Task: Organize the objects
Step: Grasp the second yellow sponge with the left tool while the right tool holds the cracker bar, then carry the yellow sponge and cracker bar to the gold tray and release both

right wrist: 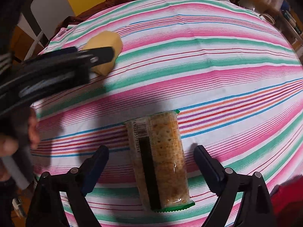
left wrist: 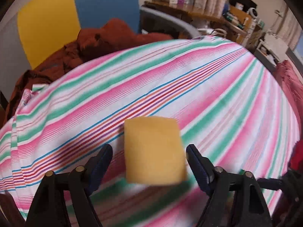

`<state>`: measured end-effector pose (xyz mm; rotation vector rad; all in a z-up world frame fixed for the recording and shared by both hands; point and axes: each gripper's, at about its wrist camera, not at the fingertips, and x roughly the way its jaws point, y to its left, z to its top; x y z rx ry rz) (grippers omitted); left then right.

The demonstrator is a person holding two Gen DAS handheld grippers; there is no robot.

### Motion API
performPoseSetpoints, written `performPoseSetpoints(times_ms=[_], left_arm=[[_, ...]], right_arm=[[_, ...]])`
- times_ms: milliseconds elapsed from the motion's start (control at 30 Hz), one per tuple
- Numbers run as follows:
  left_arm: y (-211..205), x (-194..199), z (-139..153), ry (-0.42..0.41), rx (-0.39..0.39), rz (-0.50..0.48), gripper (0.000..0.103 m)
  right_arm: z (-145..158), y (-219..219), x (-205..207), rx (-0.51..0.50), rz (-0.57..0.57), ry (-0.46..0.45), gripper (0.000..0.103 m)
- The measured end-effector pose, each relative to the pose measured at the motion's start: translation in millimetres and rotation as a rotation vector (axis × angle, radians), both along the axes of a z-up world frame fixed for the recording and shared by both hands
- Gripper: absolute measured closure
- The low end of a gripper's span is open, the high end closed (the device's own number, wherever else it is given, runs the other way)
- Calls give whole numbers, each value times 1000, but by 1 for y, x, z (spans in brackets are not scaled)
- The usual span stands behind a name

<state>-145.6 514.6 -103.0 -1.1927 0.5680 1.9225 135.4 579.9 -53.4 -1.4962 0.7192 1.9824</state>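
The left gripper (left wrist: 148, 149) straddles the yellow sponge (left wrist: 153, 151), jaws apart; the right gripper (right wrist: 151, 150) gapes over the cracker packet (right wrist: 161, 158). Next: pinch the sponge.

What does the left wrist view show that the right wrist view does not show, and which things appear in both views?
Only the left wrist view: the left tool from behind, with the yellow sponge between its open fingers, pads not touching it, and a cluttered desk beyond the table.

Only the right wrist view: a cracker packet lying between the open fingers of the right tool, untouched, and a hand at the left edge.

Both: the sponge, the left tool, the striped cloth, the brown fabric and the yellow panel.
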Motion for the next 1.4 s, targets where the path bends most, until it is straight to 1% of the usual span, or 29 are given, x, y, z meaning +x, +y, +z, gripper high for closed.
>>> performPoseSetpoints(times_ms=[33, 67, 100, 200, 300, 433, 500, 667, 833, 867, 967, 1067, 1133, 1167, 1233, 1267, 1400], left_arm=[[0, -3, -3, -26, 12, -7, 40], [-4, -2, -3, -27, 36, -9, 46], [-5, -2, -2, -32, 44, -11, 48], [-17, 9, 1, -1, 26, -11, 49], [-34, 16, 1, -8, 38, 12, 49], [-76, 30, 3, -30, 66, 87, 49], [-95, 42, 6, -15, 70, 105, 49], [-146, 74, 8, -10, 101, 131, 49], [-175, 103, 7, -10, 113, 142, 49], [-181, 110, 7, 1, 112, 133, 49], [-185, 114, 6, 13, 119, 131, 49], [-186, 116, 7, 16, 118, 128, 49], [-187, 120, 9, 20, 120, 117, 49], [-189, 123, 11, 25, 126, 109, 49], [-193, 132, 18, 45, 139, 88, 49], [-195, 135, 21, 54, 143, 83, 49], [-206, 142, 34, 67, 170, 82, 49]], right_arm=[[0, 0, 1, 0, 3, -2, 7], [0, -1, 3, 0, 7, -8, 6], [0, -2, 4, 2, 10, -13, 6], [1, -4, 7, 12, 21, -29, 6], [2, -6, 12, 14, 26, -37, 5], [5, -7, 20, 13, 24, -36, 5], [6, -7, 24, 16, 24, -38, 6], [10, -9, 34, 16, 26, -40, 5], [15, -10, 46, 11, 20, -29, 5], [17, -11, 49, 11, 18, -27, 6], [19, -13, 55, 18, 17, -32, 8], [23, -16, 63, 50, 14, -56, 17], [27, -17, 68, 79, 5, -70, 31], [29, -17, 70, 89, 0, -68, 36], [34, -17, 76, 100, -9, -56, 51], [36, -17, 80, 107, -13, -50, 54], [41, -19, 89, 108, -8, -37, 54]])
